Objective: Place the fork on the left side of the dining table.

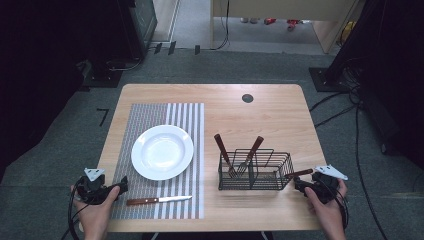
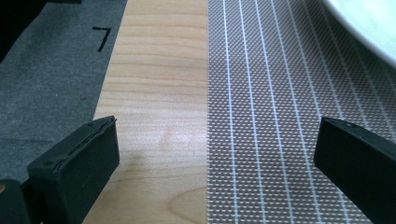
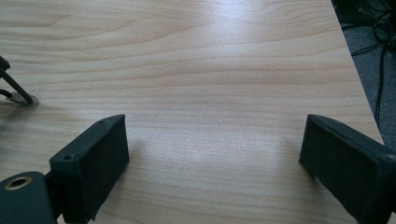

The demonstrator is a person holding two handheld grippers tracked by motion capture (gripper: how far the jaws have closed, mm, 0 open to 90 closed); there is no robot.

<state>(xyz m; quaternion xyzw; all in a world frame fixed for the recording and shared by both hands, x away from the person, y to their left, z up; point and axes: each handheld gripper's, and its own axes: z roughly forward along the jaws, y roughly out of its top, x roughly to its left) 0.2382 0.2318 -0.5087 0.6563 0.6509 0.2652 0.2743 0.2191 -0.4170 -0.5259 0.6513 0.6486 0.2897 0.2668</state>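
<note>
Two forearms enter the bottom edge of the high view, each hand holding a gripper. At lower left, the left gripper [image 1: 120, 186] rests at the near corner of the striped placemat [image 1: 150, 115]. Just to its right lies one knife [image 1: 158, 200], its long axis running left to right across the frame, brown handle toward the left gripper and blade pointing away to the right. That handle end sits very near the left gripper, so the left hand is much the nearer of the two. One white plate [image 1: 162, 151] sits on the placemat above the knife. At lower right, the right gripper [image 1: 298, 184] is close to the right end of one wire caddy [image 1: 255, 170], which holds two forks with wooden handles leaning up and one more handle poking out toward that gripper. The wooden table [image 1: 270, 110] carries it all.

From the left gripper view, the jaws stand wide apart with nothing between them, over the seam between bare wood [image 2: 154, 93] and placemat [image 2: 271, 116]; the plate's rim [image 2: 369, 23] shows at upper right.

From the right gripper view, the jaws are likewise spread wide and empty over bare table [image 3: 210, 70], with a corner of the caddy's wire [image 3: 16, 91] at the left edge.
</note>
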